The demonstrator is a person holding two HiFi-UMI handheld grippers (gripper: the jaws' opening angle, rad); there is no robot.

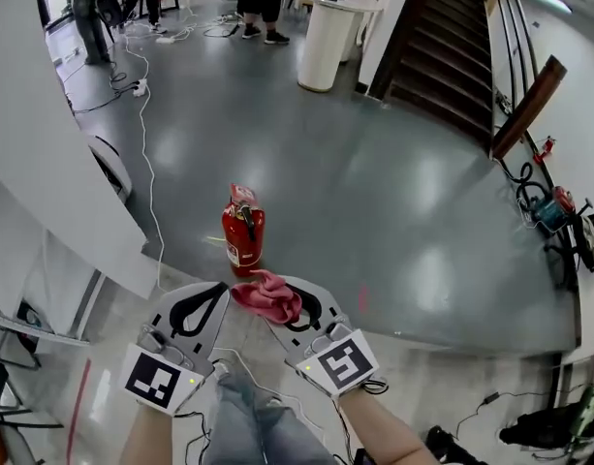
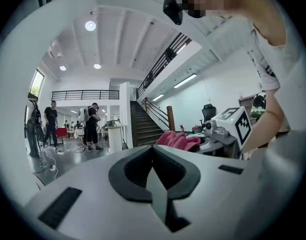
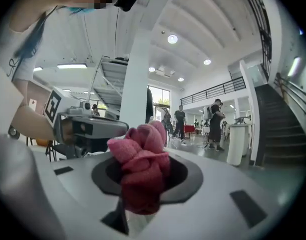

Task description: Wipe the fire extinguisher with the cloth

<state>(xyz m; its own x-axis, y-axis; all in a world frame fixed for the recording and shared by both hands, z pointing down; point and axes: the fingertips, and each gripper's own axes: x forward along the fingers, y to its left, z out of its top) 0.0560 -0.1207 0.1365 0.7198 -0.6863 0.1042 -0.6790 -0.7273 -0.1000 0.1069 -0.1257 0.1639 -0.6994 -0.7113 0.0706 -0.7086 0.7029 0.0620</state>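
The fire extinguisher (image 1: 243,232) is standing upright on the floor (image 1: 374,201), its long axis vertical. The right hand-held gripper (image 1: 293,306) is clamping the bunched pink cloth (image 1: 267,296) and hovering on the person's side of the extinguisher, which is lying ahead of it and lower. The left hand-held gripper (image 1: 202,308) is hanging alongside, jaws pressed together on nothing. Both are about equally near the extinguisher, so the wipe is probably calling for a forward-and-down reach by the right.
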